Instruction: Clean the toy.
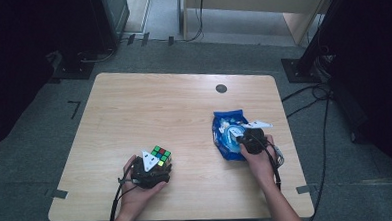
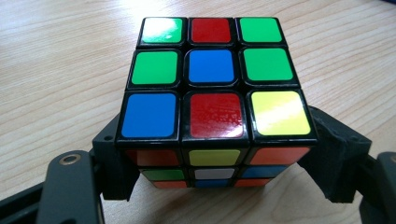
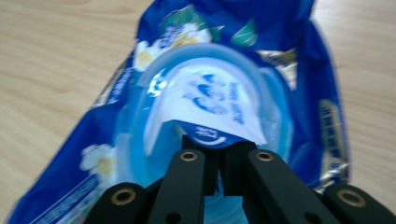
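Fingers first: the left gripper has its two jaws clamped on the lower sides of one cube, one pad on each flank, so the cube sits squarely between them and rests on the table. From the left gripper view the top face is a scramble of four green, two red, two blue and one yellow sticker. That cube's near the front left of the table, right at the person's left hand.

Over on the other side, the right gripper has its jaws pressed nearly together, pinching the edge of a white sticker flap on the round lid of one blue wipes pack. Flap's just past the fingertips, peeled up a bit off the lid. The pack lies flat toward the right of the table, well apart from the cube.

Further out: one small dark disc near the far edge, cables on the floor.
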The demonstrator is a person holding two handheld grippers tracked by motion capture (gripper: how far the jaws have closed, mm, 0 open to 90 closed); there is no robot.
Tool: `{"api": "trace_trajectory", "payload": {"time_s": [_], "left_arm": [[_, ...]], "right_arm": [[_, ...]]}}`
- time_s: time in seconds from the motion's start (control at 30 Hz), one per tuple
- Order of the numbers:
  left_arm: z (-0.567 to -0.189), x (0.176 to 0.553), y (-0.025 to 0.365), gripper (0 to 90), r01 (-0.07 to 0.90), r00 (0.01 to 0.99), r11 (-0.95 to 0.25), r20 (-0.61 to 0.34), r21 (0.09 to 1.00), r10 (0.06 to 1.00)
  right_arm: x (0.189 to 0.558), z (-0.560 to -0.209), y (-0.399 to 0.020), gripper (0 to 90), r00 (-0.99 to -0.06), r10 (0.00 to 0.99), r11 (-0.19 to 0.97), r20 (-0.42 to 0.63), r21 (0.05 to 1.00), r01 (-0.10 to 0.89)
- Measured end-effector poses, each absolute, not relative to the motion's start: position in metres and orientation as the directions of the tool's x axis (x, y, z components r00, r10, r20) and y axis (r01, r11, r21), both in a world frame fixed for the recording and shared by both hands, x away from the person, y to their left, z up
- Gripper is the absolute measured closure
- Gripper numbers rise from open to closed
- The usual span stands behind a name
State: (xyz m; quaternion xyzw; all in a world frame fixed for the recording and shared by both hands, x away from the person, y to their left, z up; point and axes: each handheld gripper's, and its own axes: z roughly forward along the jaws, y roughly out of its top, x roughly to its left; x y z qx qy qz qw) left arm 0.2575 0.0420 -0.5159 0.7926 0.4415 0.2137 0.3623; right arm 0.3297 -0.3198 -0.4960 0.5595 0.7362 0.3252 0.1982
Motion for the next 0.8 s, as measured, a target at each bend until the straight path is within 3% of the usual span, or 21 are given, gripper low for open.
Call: {"api": "trace_trajectory", "payload": {"time_s": [0.53, 0.6, 0.7, 0.8], "left_arm": [[-0.516, 0.258, 0.042, 23.1, 0.547, 0.515, -0.342, 0.015, 0.764, 0.857], [-0.516, 0.258, 0.042, 23.1, 0.547, 0.515, -0.343, 0.016, 0.763, 0.857], [-0.516, 0.258, 0.042, 23.1, 0.548, 0.516, -0.344, 0.016, 0.762, 0.857], [-0.516, 0.258, 0.042, 23.1, 0.547, 0.514, -0.341, 0.014, 0.764, 0.858]], "right_arm": [[0.323, -0.438, -0.330, 89.7, -0.245, 0.969, 0.093, 0.015, 0.901, 0.423], [0.324, -0.437, -0.331, 89.6, -0.237, 0.971, 0.089, 0.016, 0.900, 0.426], [0.333, -0.447, -0.333, 89.5, -0.249, 0.967, 0.092, 0.049, 0.846, 0.525], [0.323, -0.442, -0.329, 89.6, -0.242, 0.970, 0.111, -0.003, 0.894, 0.433]]}}
